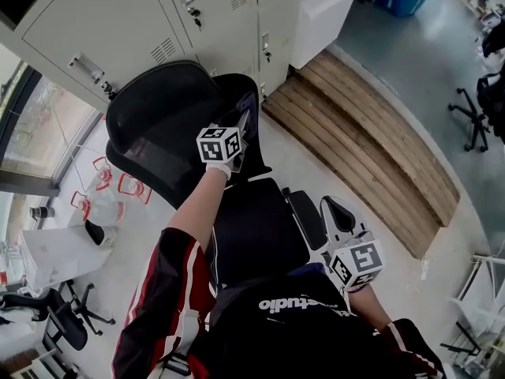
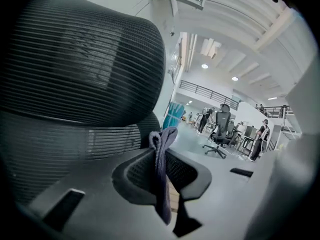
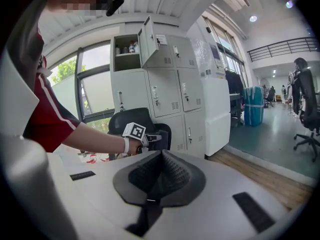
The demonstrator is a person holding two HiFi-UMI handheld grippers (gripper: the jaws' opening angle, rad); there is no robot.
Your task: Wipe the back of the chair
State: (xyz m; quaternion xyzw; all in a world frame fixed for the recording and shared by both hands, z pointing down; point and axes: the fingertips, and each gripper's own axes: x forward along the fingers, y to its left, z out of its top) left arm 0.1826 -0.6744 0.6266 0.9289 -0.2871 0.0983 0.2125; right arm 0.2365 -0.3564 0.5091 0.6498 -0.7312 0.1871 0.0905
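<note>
**Cloth at the chair back, wipe in hand**

The left hand-held gripper (image 2: pixel 159 151) is closed on a cloth (image 2: pixel 161 189), which hangs pinched between its jaws as one folded purple-grey strip. It is raised to the top of the chair (image 1: pixel 254 229), just beside the black mesh back (image 1: pixel 154 125). No view shows whether the cloth is touching the mesh. The right hand-held gripper (image 3: pixel 161 159) has its jaws closed together with nothing between them. It hangs low by the person's body, near an armrest (image 1: pixel 341 212) and well apart from the back.

The step looks like the wipe itself, at or just before contact. The next move likely calls for pressing the cloth flat to the mesh and sweeping across it. A loose strip would only trail over the weave.

Count: two hand-held grippers, one cloth, one chair being worked on. Several more chairs stand far off in the hall. Lockers (image 1: pixel 197 14) stand behind the chair.
</note>
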